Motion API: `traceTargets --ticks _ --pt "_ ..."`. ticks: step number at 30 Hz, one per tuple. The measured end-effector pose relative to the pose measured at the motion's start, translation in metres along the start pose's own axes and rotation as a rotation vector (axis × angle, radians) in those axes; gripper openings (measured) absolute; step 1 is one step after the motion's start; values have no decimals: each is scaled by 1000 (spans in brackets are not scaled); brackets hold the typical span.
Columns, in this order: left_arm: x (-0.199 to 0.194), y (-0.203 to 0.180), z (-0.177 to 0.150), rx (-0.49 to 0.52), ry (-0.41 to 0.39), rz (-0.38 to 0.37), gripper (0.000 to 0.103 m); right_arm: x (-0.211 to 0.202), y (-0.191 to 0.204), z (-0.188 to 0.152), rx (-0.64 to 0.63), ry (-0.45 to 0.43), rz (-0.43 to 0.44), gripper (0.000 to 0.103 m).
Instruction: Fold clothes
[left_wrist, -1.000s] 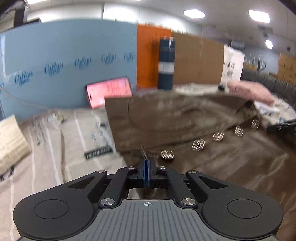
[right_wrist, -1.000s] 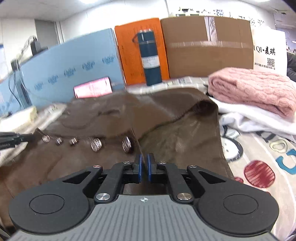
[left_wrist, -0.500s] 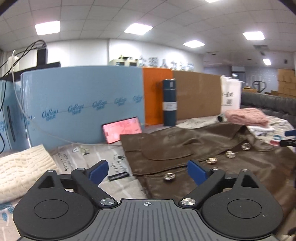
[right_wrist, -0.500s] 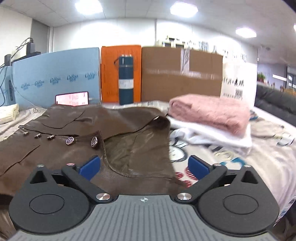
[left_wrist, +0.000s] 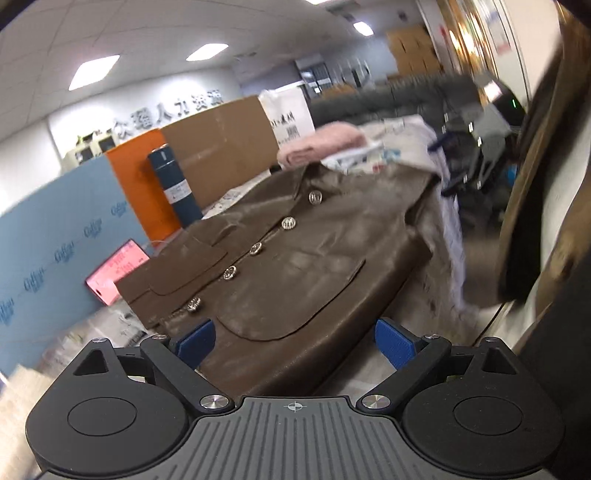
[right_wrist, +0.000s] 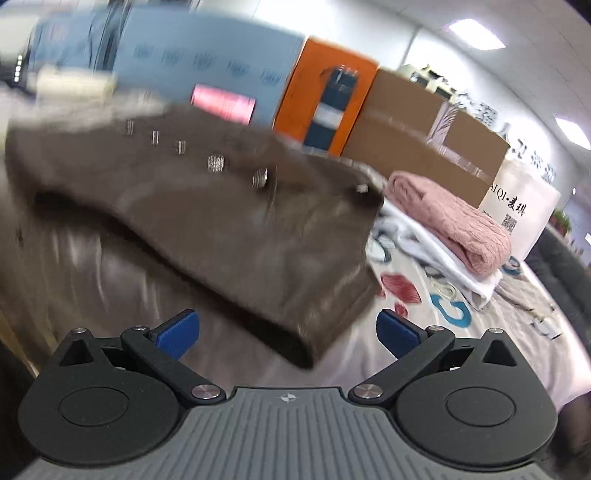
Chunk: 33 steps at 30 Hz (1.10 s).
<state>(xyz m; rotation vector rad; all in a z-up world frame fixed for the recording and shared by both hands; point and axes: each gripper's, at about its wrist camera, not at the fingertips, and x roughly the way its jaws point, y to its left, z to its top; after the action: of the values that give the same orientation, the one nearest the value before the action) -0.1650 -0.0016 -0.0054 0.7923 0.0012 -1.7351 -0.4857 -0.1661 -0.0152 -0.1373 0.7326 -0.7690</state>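
**Left wrist view: brown jacket lies free, both tongs spread and empty**

Left wrist view shows the brown leather-look jacket with a row of silver buttons (left_wrist: 295, 254) lying front-up on the cloth-covered table (left_wrist: 436, 280), its buttoned placket running away from me and a curved pocket flap nearest the camera. My left tongs (left_wrist: 294, 339) stand wide apart with nothing between the blue pads, just short of the jacket's near hem. In the right wrist view, which is badly blurred, my right tongs (right_wrist: 288, 330) are equally wide apart and empty, and a brown sleeve or side panel (right_wrist: 258, 240) hangs toward them over the table's printed cloth.

I judge this jacket to be heavier than a shirt and fairly stiff: the surface has a dull sheen and holds broad, shallow creases rather than fine wrinkles. That sheen suggests it could slide between smooth pads, so I want a deep bite on a doubled edge, not a pinch on the flat panel. The hem corner and the sleeve cuff look like the surest places. I would keep clear of the silver buttons (left_wrist: 229, 273), which would stop the tongs closing evenly.

A folded pink knitted sweater (right_wrist: 454, 225) sits on white cloth beyond the jacket, well clear of it.
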Motion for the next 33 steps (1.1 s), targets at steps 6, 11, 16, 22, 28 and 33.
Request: traceTargets --ticks 6,11,16,22,28,33 --pt "22 -15 -2 136 91 57 96 13 0 -3 -24 21 -91 103" --pt "24 -11 -2 145 66 92 96 18 0 -1 -69 -2 -89 103" --pt "27 -10 -3 164 83 86 96 13 6 10 -96 -67 -4 103" --pt "27 -4 -10 152 123 120 96 18 29 22 -191 -115 82 103" --pt "33 -3 -16 169 87 148 95 26 22 27 -202 -141 -98 103" --pt "41 -9 -17 232 69 127 38 37 40 14 -364 -165 -266 98"
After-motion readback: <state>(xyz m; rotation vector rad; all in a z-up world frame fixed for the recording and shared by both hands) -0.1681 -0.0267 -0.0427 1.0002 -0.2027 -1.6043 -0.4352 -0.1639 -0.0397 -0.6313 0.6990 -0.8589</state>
